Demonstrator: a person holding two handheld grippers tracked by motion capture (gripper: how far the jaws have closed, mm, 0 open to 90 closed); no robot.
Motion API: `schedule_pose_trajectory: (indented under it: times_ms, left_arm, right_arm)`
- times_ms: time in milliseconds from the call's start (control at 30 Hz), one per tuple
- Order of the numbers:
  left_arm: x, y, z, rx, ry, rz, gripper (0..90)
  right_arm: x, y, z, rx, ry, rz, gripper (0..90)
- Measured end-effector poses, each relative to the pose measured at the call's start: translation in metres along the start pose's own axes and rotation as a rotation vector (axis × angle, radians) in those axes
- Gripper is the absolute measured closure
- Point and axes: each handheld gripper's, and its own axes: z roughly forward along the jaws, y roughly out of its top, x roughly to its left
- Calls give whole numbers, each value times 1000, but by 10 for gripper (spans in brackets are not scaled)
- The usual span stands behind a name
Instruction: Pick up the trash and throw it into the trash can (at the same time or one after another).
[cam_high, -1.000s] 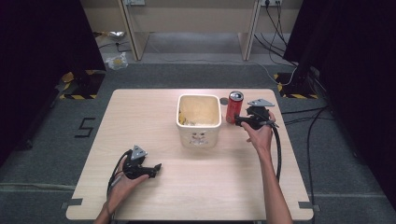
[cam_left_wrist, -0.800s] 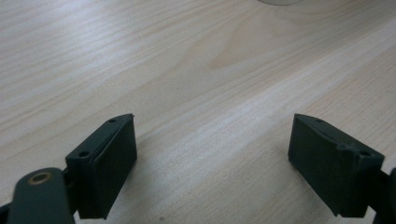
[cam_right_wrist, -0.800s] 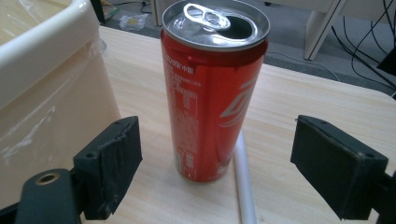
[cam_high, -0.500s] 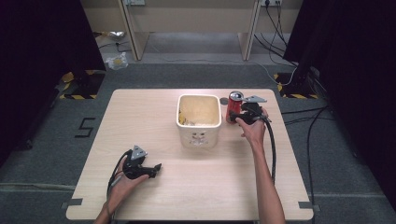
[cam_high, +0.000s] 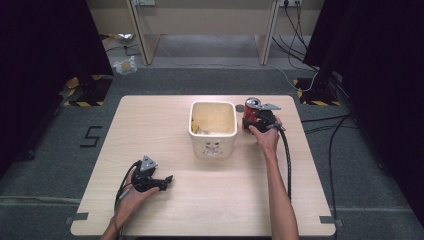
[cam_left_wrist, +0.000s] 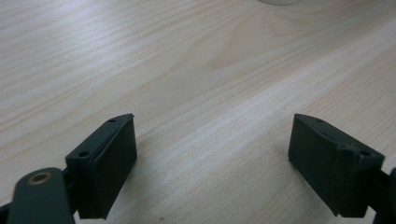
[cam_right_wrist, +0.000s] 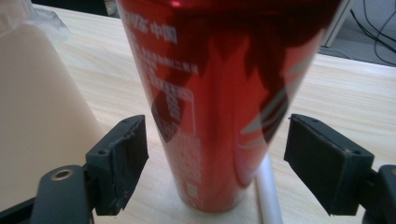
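A red drink can (cam_high: 251, 111) stands upright on the wooden table (cam_high: 210, 200), just right of a cream square bin (cam_high: 213, 127). My right gripper (cam_high: 255, 120) is at the can, jaws open on either side of it. In the right gripper view the can (cam_right_wrist: 219, 93) sits between the spread jaws with gaps on both sides, and my right gripper (cam_right_wrist: 215, 161) does not touch it. My left gripper (cam_high: 162, 181) rests low near the table's front left, open. In the left gripper view my left gripper (cam_left_wrist: 212, 163) has bare wood between its jaws.
The bin holds yellowish scraps and has a face drawn on its front wall. A pale rod-like thing (cam_right_wrist: 268, 196) lies on the table by the can's base. Cables trail from both grippers. Dark curtains and cabled floor surround the table.
My right gripper has moved left and forward up to the can, so the can now stands between its open jaws. The left gripper has stayed where it was.
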Motion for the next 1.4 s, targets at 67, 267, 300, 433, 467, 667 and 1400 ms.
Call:
schedule_pose_trajectory:
  times_ms: [67, 267, 300, 433, 467, 667, 1400]
  left_arm:
    - [0, 0, 0, 0, 0, 0, 147]
    - [0, 0, 0, -1, 0, -1, 147]
    - [0, 0, 0, 0, 0, 0, 147]
    - [0, 0, 0, 0, 0, 0, 147]
    - [0, 0, 0, 0, 0, 0, 147]
    - [0, 0, 0, -1, 1, 1, 146]
    - [0, 0, 0, -3, 2, -1, 147]
  right_arm:
    - [0, 1, 1, 0, 1, -10, 232]
    - [4, 6, 1, 5, -19, -37, 336]
    - [4, 6, 1, 5, -19, -37, 336]
    - [8, 10, -9, -8, -18, -44, 339]
    - [9, 11, -11, -13, -15, -40, 338]
    - [9, 19, -29, -16, -6, -34, 339]
    - [13, 43, -73, -36, 13, -49, 339]
